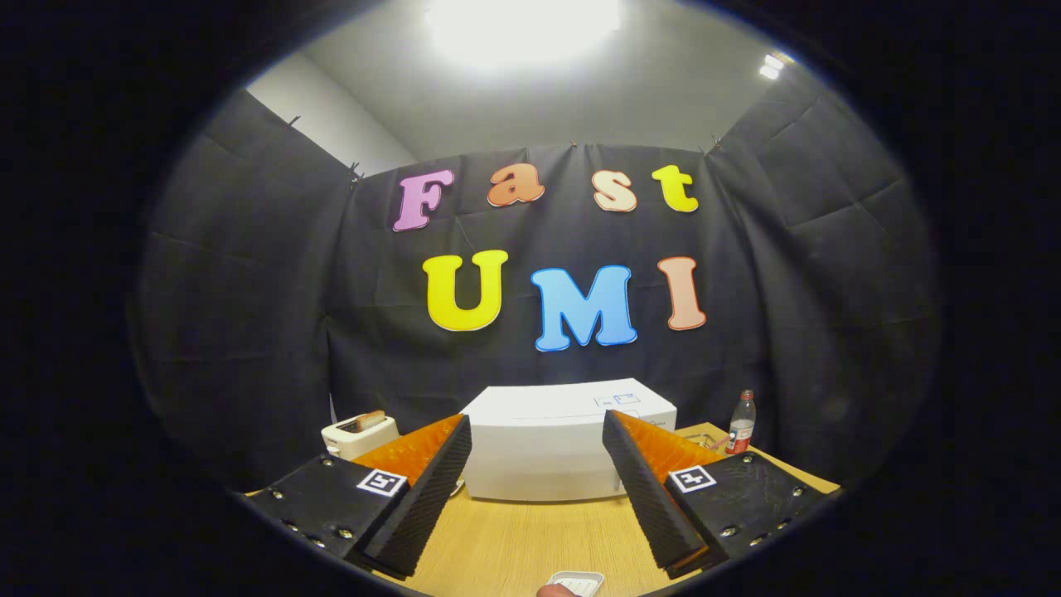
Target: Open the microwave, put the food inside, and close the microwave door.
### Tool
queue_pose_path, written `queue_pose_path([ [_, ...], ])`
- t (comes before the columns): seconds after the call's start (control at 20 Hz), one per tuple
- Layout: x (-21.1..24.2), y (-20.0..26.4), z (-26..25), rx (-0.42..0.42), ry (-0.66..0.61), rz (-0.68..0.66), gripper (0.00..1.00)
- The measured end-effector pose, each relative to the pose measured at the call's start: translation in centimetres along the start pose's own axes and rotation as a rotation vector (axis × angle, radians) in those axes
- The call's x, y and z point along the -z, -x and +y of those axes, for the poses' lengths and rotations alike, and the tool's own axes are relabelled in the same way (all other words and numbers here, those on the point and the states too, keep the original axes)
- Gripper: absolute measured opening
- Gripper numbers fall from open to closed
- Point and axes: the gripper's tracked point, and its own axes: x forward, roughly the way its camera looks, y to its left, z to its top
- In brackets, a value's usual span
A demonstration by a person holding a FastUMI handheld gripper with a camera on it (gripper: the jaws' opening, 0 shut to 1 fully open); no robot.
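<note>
Ceiling light (522, 29) blown out overhead, second small lamp (772, 66) upper right; scene sharp, heavy fisheye bending at edges.

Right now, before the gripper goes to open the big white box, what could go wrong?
The gripper is open and holds nothing, with the microwave just beyond its fingers.

1. The toaster and the bottle stand close on either side of the microwave, so a wide swing might knock one over, the upright bottle most easily.

2. The small white tray lies near the table edge, below the fingers, and could get nudged off.
</note>
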Motion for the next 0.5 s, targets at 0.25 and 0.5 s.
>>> queue_pose_path([
  [0.25,-0.37,0.49,0.03,0.004,-0.017,-0.010,0.99],
  [0.5,-0.67,1.12,-0.13,-0.006,0.009,-0.024,0.99],
])
